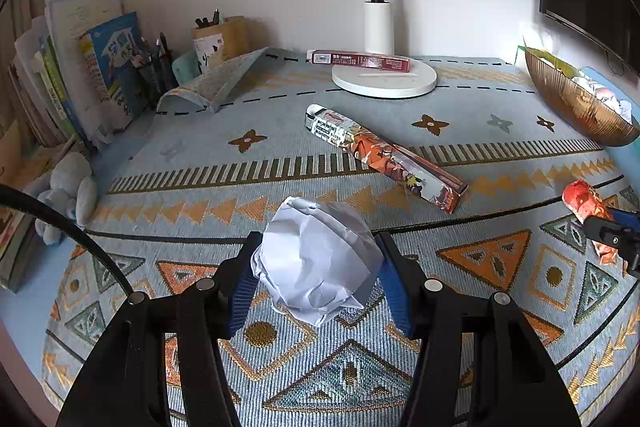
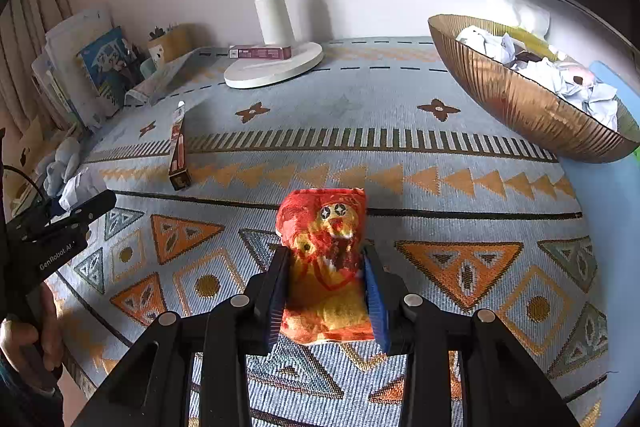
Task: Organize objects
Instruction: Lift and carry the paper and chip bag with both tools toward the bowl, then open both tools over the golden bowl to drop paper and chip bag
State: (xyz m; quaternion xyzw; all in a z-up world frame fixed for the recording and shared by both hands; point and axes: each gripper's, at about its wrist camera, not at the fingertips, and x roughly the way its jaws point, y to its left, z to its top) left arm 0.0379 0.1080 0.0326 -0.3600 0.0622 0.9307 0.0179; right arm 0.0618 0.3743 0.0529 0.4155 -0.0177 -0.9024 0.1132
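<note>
My left gripper (image 1: 318,269) is shut on a crumpled ball of white paper (image 1: 316,259), both blue pads pressing its sides just above the patterned cloth. In the right wrist view my right gripper (image 2: 326,285) is shut on a red and orange snack packet (image 2: 324,251), pinched across its middle. That packet (image 1: 588,207) and the right gripper's tip also show at the right edge of the left wrist view. A gold ribbed bowl (image 2: 520,103) at the far right holds several crumpled papers and wrappers. The left gripper's body (image 2: 56,239) shows at the left edge of the right wrist view.
A long printed box (image 1: 384,155) lies on the cloth mid-table. A white lamp base (image 1: 384,79) with a dark red box (image 1: 360,61) on it stands at the back. Books (image 1: 80,67), pen holders (image 1: 216,39) and a blue plush toy (image 1: 68,191) line the left side.
</note>
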